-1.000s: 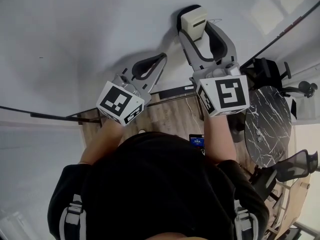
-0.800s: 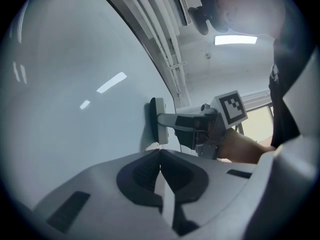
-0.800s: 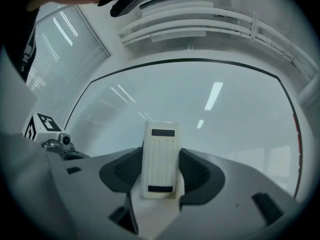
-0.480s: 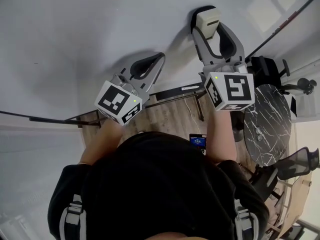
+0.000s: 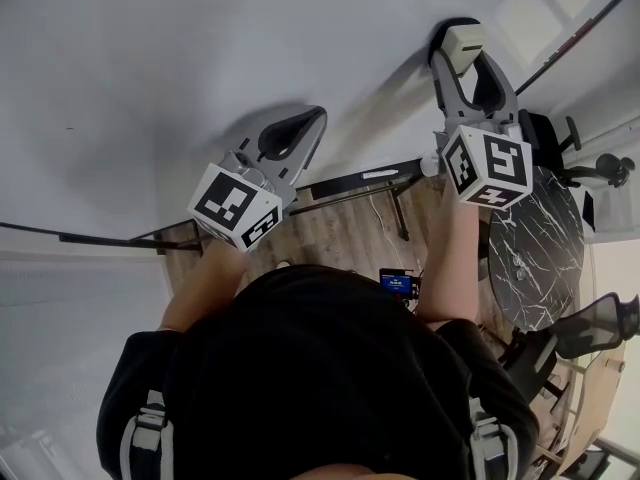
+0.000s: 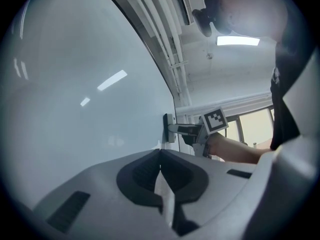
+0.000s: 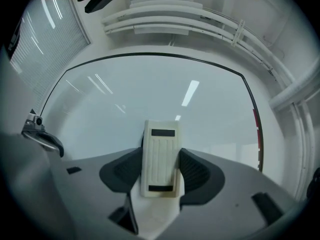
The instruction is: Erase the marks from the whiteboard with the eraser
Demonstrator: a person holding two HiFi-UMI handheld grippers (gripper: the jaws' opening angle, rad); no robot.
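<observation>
Right gripper [image 7: 160, 173] clamped eraser [image 5: 464, 39], pressed flat against whiteboard [image 5: 150, 68] near its right edge. Left gripper [image 6: 160, 153] jaws closed together, empty, near whiteboard's bottom edge.

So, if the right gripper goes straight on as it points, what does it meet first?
The whiteboard. The eraser in the right gripper faces it and seems to touch it; depth is unclear.

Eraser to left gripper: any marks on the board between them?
None visible. In the head view, the whiteboard between the eraser and the left gripper is bare, only shadowed.
</observation>
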